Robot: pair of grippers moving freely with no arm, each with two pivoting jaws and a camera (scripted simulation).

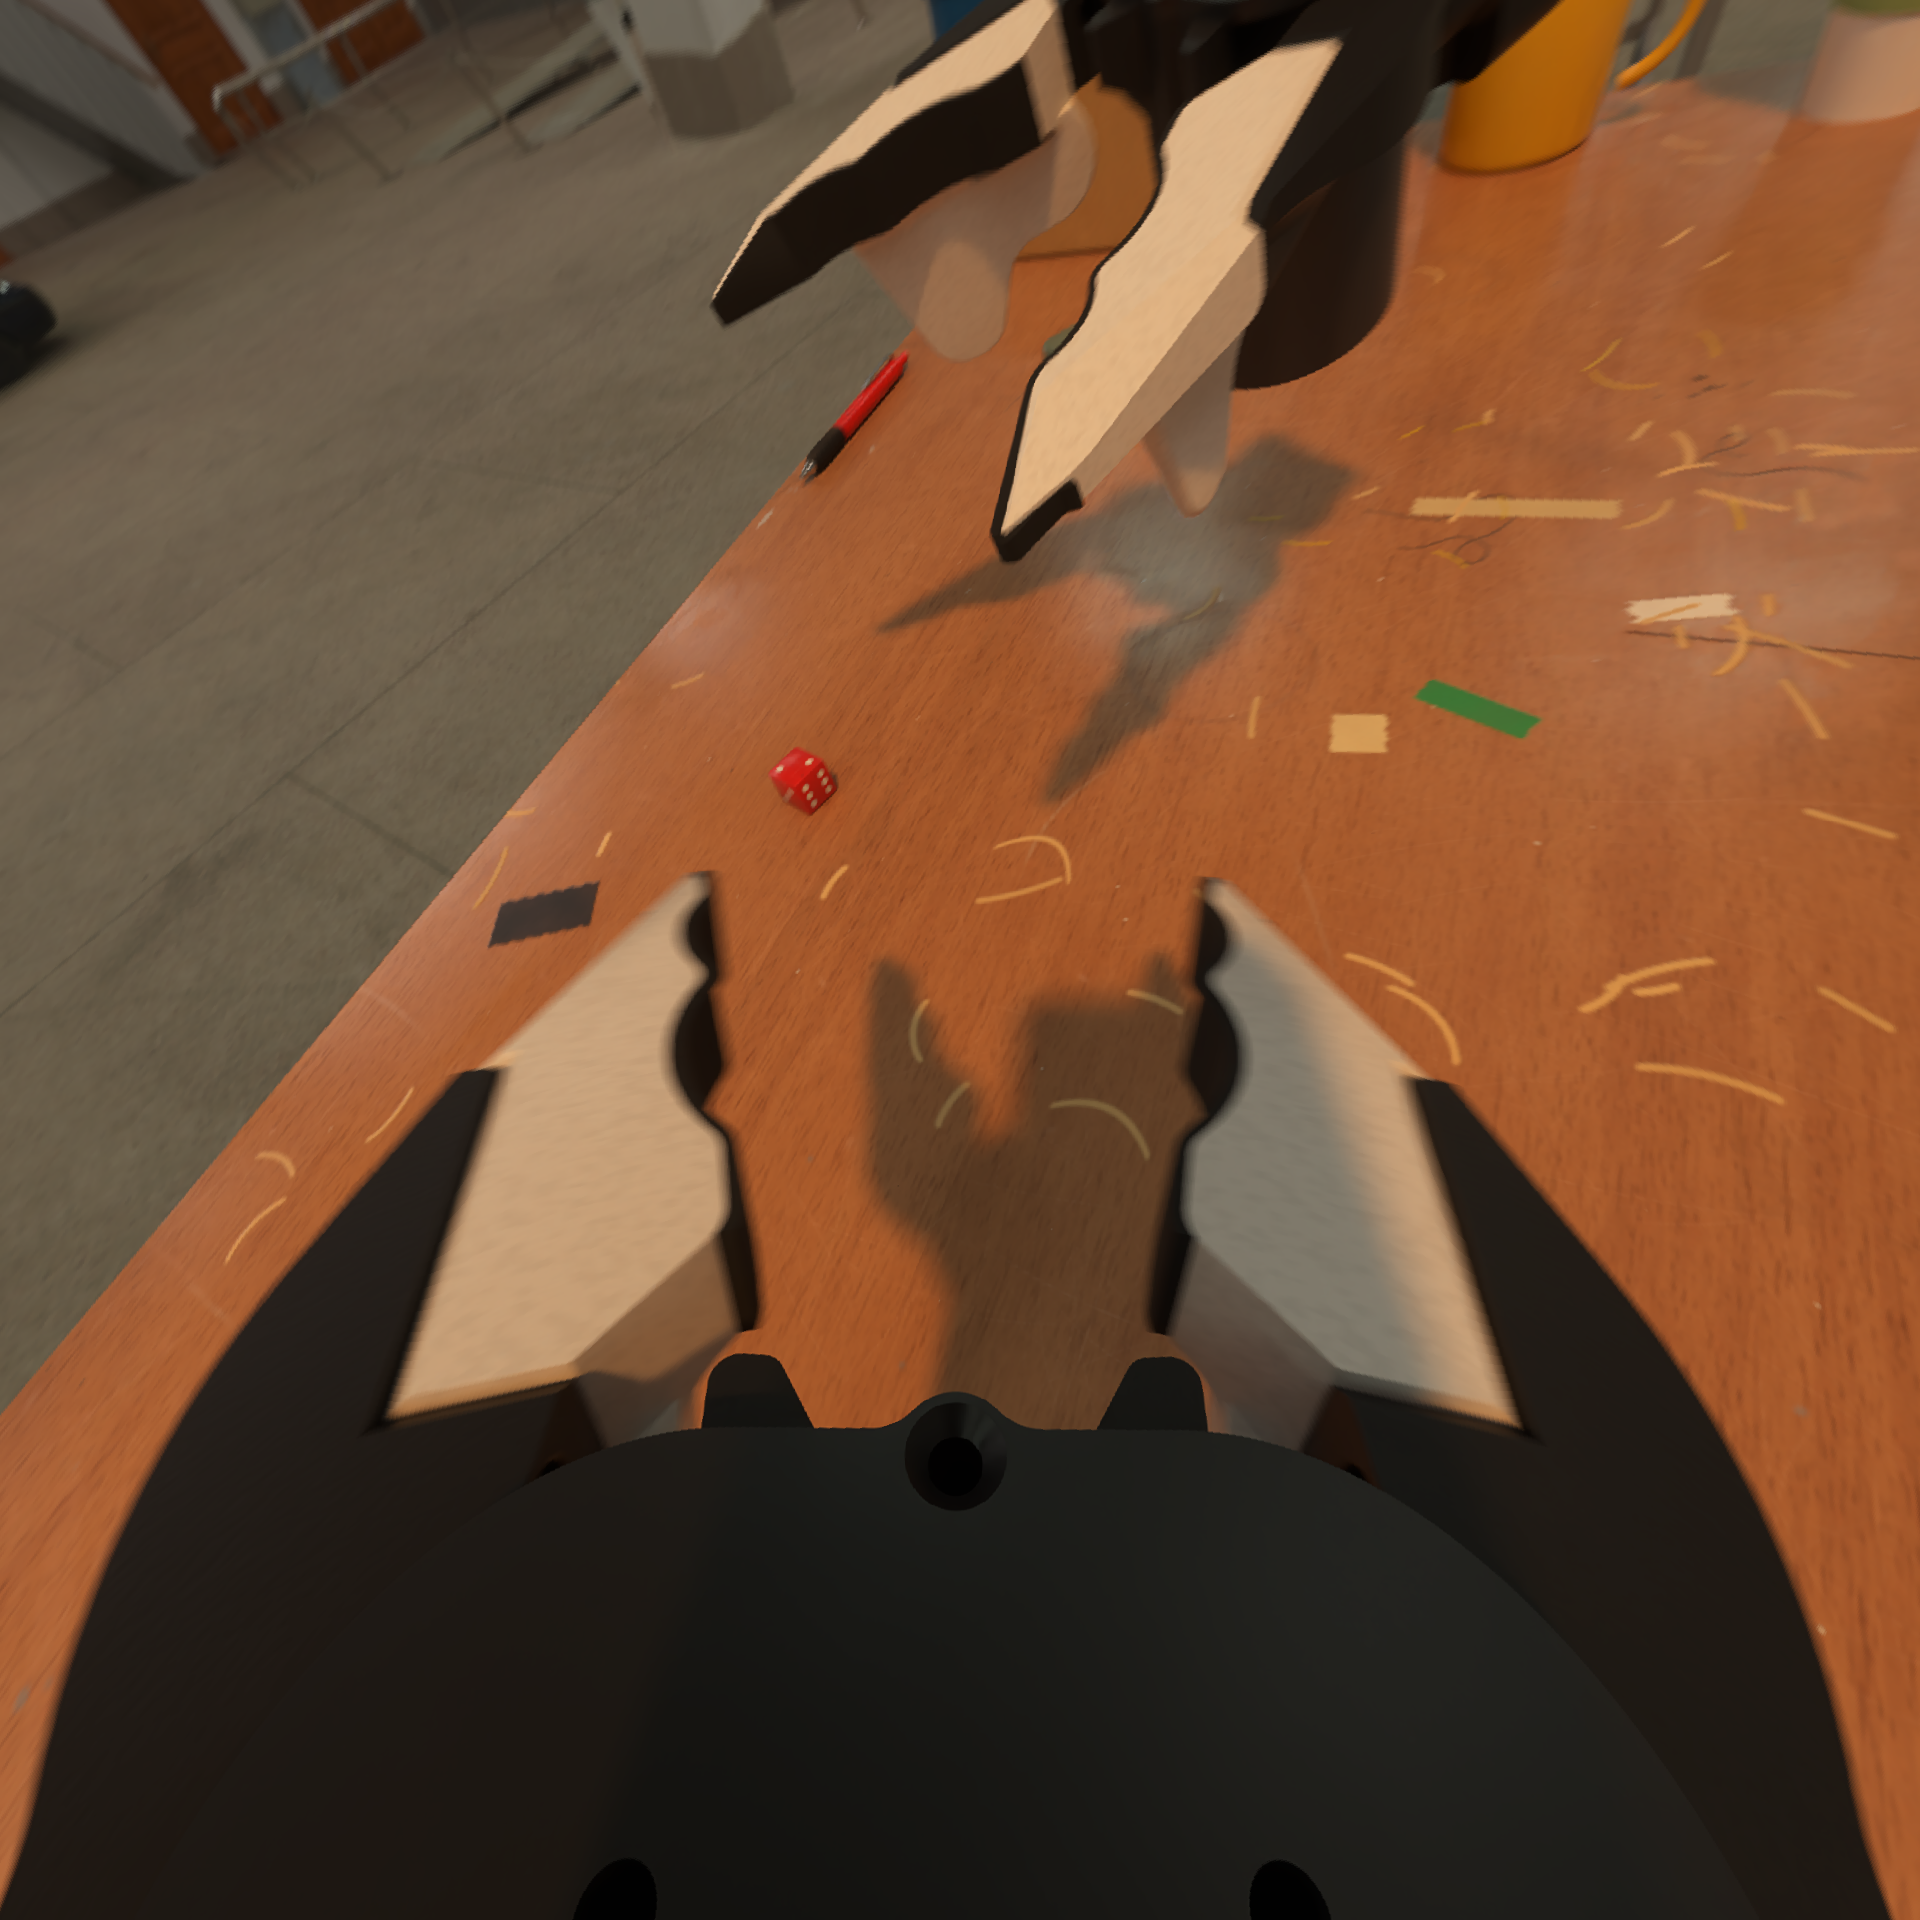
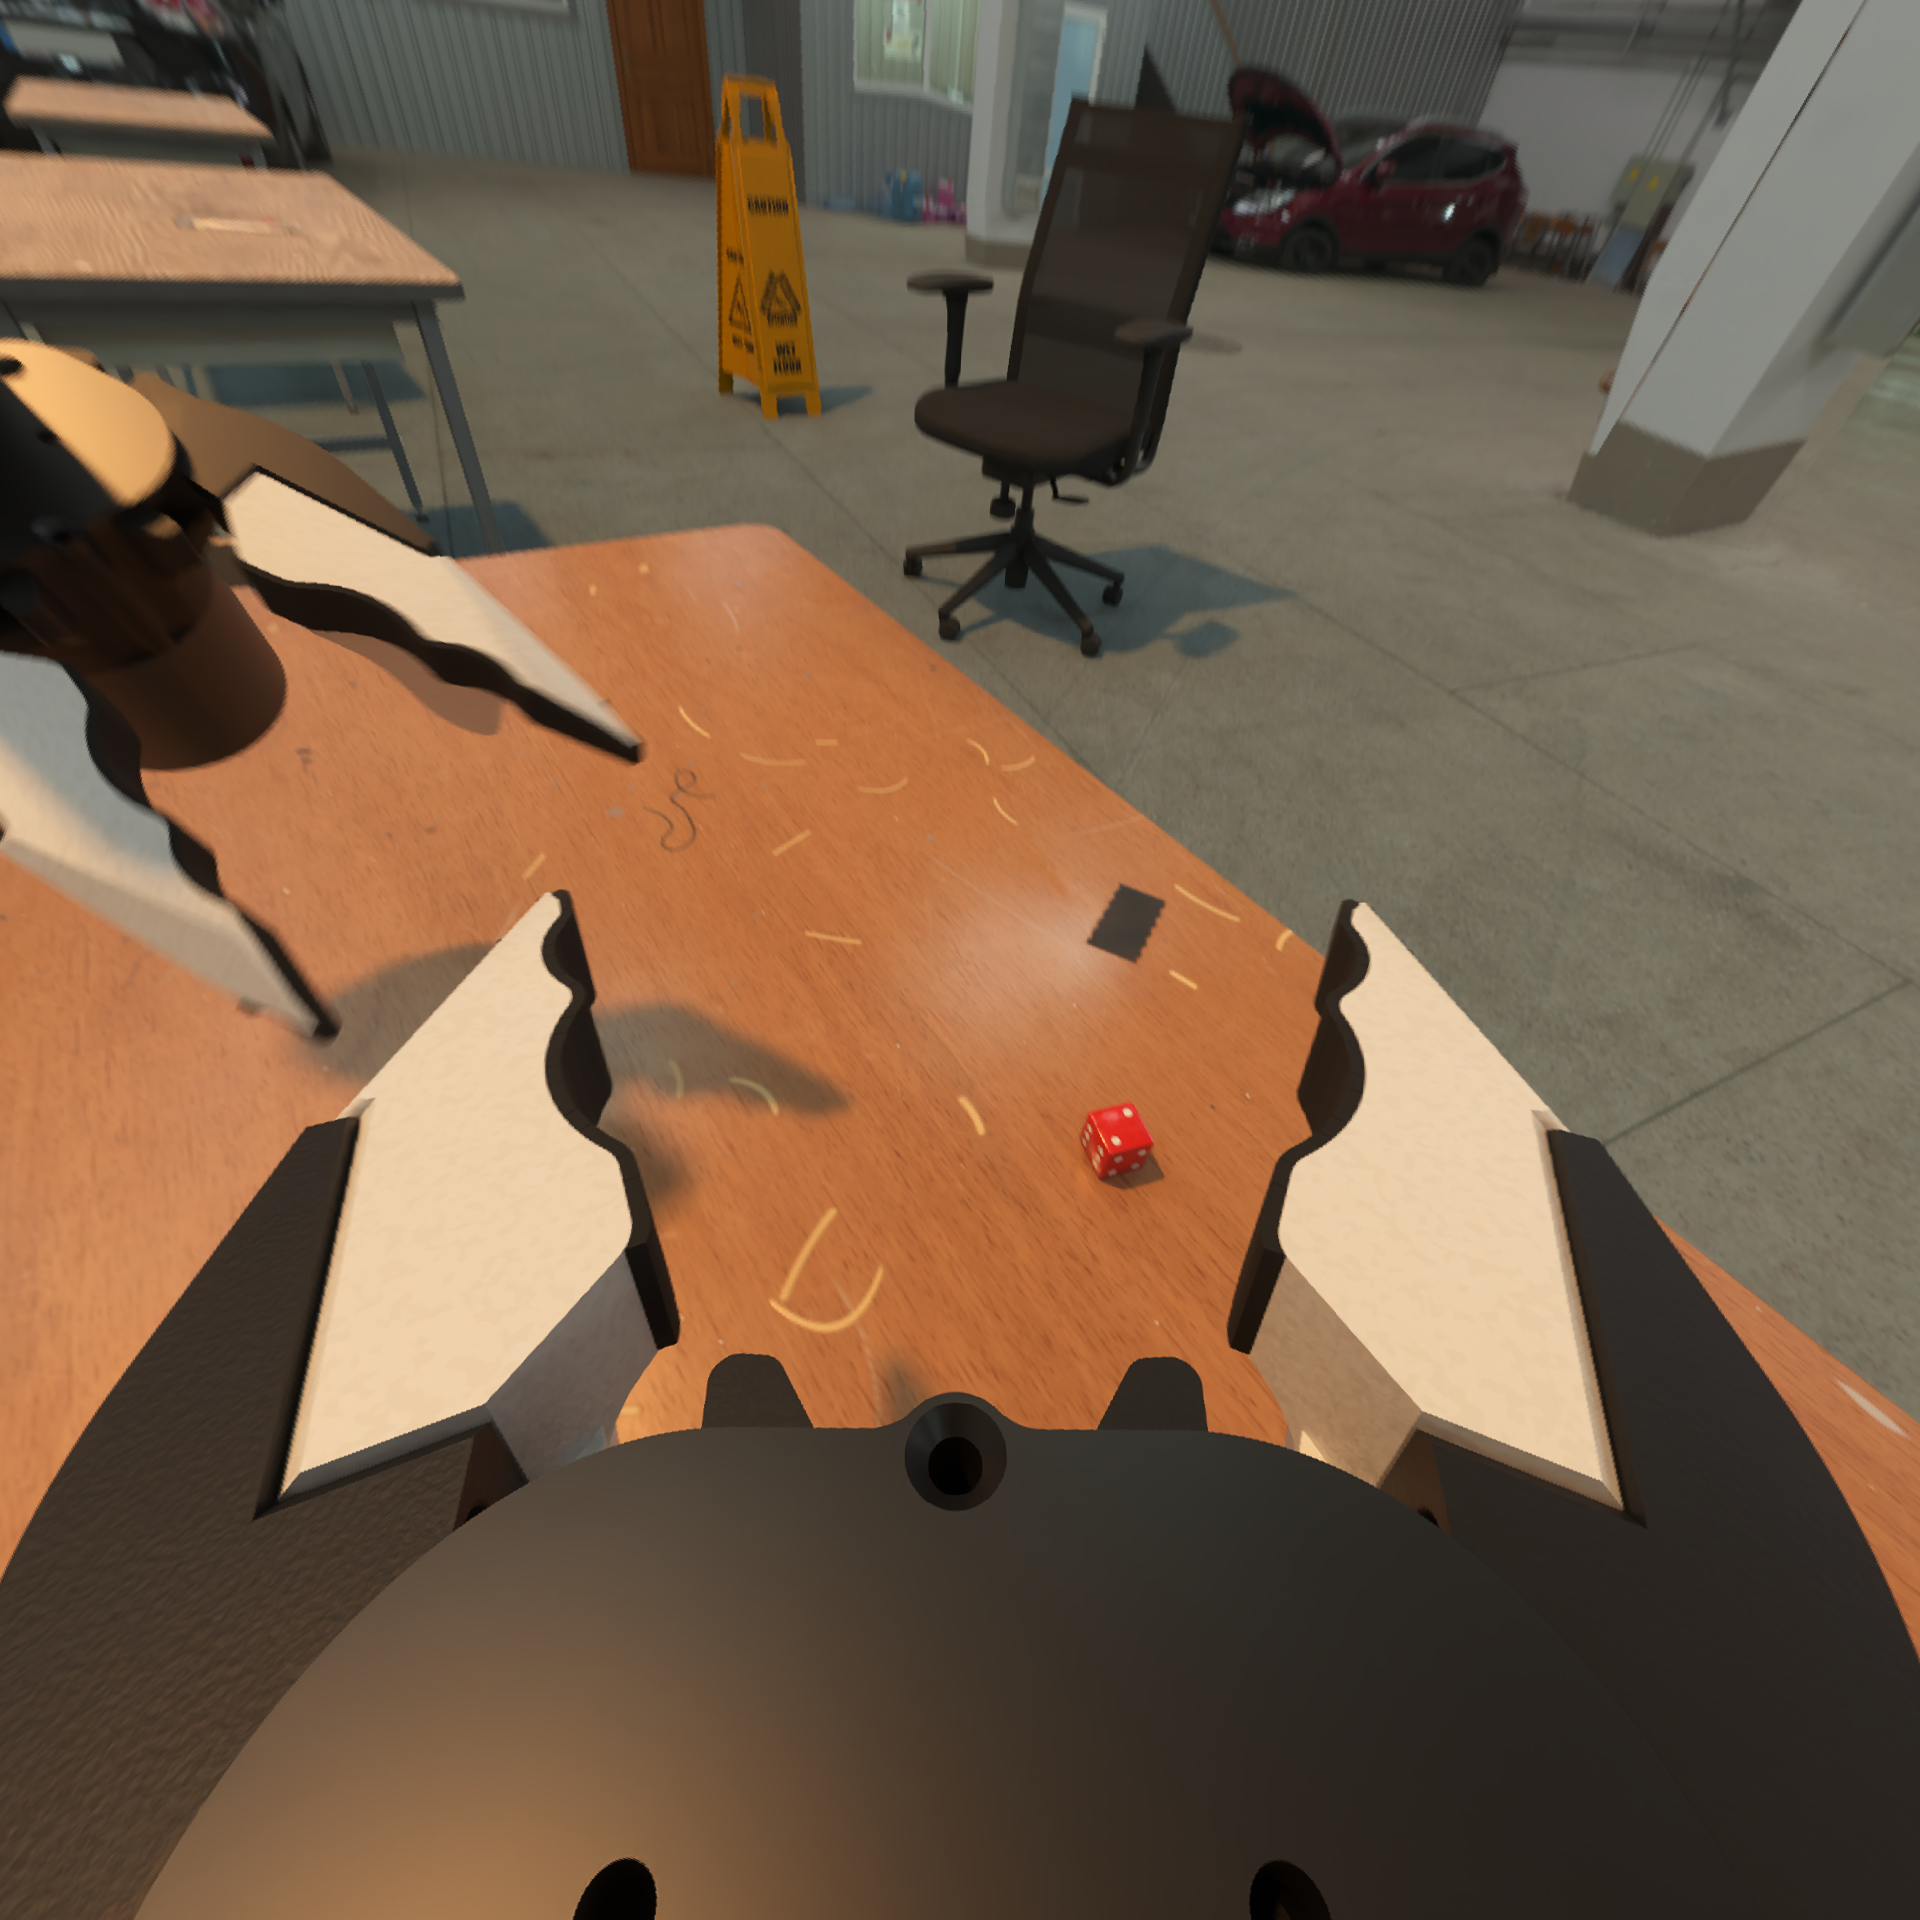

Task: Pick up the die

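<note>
The red die [image 2: 1117, 1140] sits loose on the orange wooden surface [image 2: 883, 935] near its edge, framed between the right hand-held gripper's [image 2: 956, 904] widely spread fingers, while the left hand-held gripper [image 1: 956, 883] hangs just short of it, also gaping and empty. It looks tiny, hard, light and smooth-faced, likely to squirt out of a crooked pinch. Best bet: close squarely on two opposite flat faces.
</note>
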